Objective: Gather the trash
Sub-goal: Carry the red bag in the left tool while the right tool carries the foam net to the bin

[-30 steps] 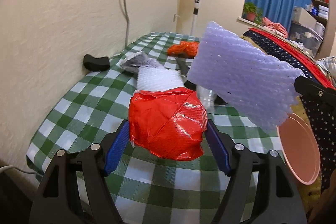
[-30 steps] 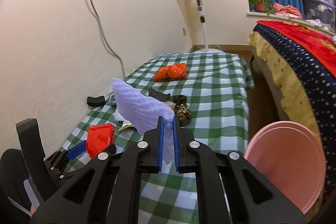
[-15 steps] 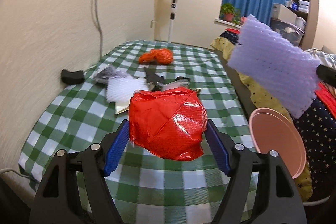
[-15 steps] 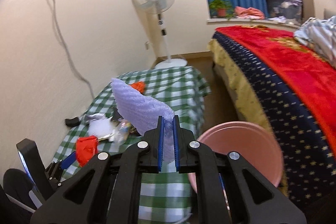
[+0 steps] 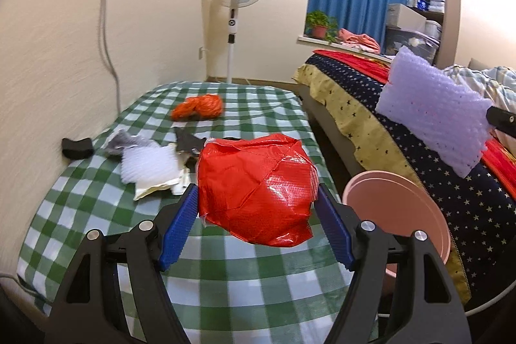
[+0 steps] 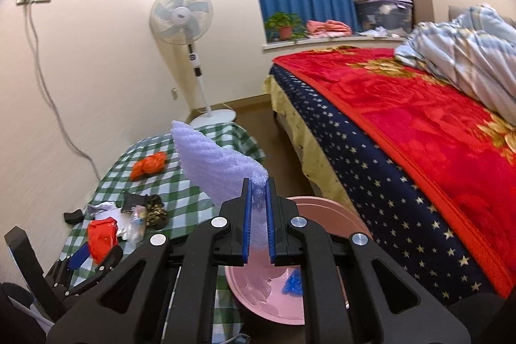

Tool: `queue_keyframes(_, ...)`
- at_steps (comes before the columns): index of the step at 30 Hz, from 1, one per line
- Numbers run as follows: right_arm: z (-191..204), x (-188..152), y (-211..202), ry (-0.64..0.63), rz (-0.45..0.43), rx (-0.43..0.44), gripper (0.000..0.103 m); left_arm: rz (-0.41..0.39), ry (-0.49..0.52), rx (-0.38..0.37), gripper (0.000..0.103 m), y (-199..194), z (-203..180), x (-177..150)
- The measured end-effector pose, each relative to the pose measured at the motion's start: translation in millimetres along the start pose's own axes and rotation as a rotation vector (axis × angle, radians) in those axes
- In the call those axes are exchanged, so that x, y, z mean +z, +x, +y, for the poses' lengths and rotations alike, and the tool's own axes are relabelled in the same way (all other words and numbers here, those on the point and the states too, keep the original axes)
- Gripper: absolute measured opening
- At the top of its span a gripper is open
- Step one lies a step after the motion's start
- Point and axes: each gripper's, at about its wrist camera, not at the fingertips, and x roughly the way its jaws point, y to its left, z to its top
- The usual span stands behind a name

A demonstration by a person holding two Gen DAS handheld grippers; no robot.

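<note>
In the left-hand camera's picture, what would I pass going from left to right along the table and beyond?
Black block → white foam sheet → red wrapper held in the left gripper → pink bin → purple foam sheet.
</note>
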Motion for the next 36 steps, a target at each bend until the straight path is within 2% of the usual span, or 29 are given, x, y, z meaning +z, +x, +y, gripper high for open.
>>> queue_keyframes(8,-24,-8,9,0.043,-0.01,-0.09,0.009,-0.005,0.035,-0.057,0.07,9,-28,3)
queue_keyframes(19,-39,-12,20,0.074,-0.004,-0.168,0.009,0.009,0.098,-0.136,0.07,26,-70,2)
queue_keyframes(30,-55,-15,23,0.099,-0.006,-0.242,0.009,0.064,0.128,-0.231,0.07,48,-105,-5)
queue_keyframes(36,-59,-16,28,0.101,0.005,-0.275,0.009,0.089,0.15,-0.253,0.07,60,-118,-11)
